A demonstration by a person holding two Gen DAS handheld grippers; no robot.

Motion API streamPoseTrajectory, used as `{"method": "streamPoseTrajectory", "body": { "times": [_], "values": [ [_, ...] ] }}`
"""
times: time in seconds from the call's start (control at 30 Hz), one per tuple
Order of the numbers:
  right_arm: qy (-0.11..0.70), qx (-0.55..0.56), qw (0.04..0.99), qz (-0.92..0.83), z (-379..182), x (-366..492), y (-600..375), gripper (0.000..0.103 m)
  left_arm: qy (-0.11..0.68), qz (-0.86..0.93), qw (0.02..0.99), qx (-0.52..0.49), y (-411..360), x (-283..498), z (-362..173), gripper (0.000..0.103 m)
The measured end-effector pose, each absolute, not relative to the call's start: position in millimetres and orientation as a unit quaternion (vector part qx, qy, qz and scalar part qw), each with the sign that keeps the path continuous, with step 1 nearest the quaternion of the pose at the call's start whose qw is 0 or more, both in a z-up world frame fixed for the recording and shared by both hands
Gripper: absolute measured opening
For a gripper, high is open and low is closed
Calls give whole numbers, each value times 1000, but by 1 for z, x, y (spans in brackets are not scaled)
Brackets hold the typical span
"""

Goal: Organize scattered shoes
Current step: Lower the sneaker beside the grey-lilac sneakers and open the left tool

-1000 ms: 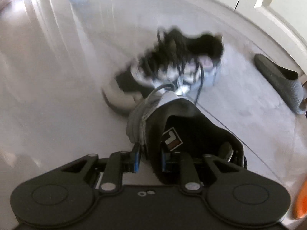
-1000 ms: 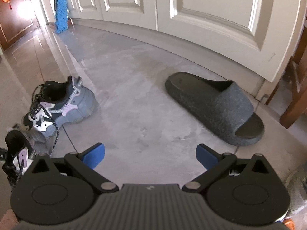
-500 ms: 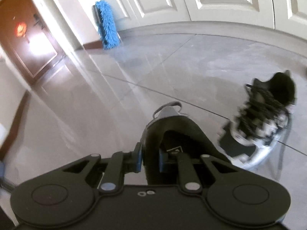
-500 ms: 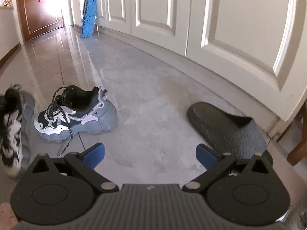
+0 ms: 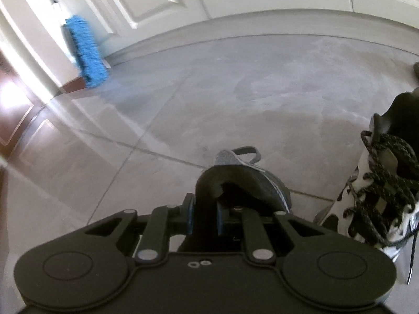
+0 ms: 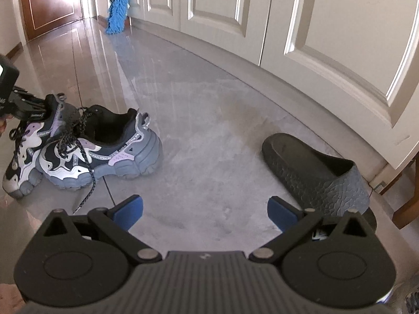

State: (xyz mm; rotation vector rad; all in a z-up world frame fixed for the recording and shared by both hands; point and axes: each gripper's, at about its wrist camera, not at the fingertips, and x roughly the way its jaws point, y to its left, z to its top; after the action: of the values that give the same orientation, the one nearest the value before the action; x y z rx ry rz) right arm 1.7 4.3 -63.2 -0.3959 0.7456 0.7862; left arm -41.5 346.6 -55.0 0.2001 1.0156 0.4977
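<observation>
My left gripper [image 5: 203, 217] is shut on the heel collar of a grey, white and lilac sneaker [image 5: 243, 180], which hangs toe down. In the right wrist view that held sneaker [image 6: 25, 151] is beside its mate [image 6: 104, 154], toe on or near the floor, with the left gripper [image 6: 39, 111] at its heel. The mate also shows at the right edge of the left wrist view [image 5: 379, 191], laces loose. My right gripper [image 6: 205, 209] is open and empty above bare floor. A dark grey slide sandal [image 6: 314, 172] lies on the floor to its right.
White panelled doors [image 6: 327, 26] run along the far and right side. A blue fluffy mop [image 6: 117, 2] leans at the far wall; it also shows in the left wrist view [image 5: 86, 52]. A brown door [image 6: 49, 0] is at far left. A wooden furniture leg [image 6: 408, 204] stands at right.
My left gripper has carried the held sneaker to the left side of its mate and lowered it there. My right gripper has tilted up and stayed open.
</observation>
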Motion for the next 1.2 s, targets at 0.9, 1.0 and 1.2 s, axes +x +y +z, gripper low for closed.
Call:
{"method": "streamPoseTrajectory", "body": {
  "times": [0.9, 1.0, 1.2],
  "values": [
    [336, -209, 852, 343, -50, -6, 3, 102, 392, 96, 897, 181, 291, 36, -43, 39],
    [340, -205, 853, 339, -50, -3, -5, 102, 350, 131, 916, 145, 294, 14, -13, 40],
    [333, -210, 866, 309, -53, 5, -35, 102, 313, 6, 943, 112, 213, 0, 4, 41]
  ]
}}
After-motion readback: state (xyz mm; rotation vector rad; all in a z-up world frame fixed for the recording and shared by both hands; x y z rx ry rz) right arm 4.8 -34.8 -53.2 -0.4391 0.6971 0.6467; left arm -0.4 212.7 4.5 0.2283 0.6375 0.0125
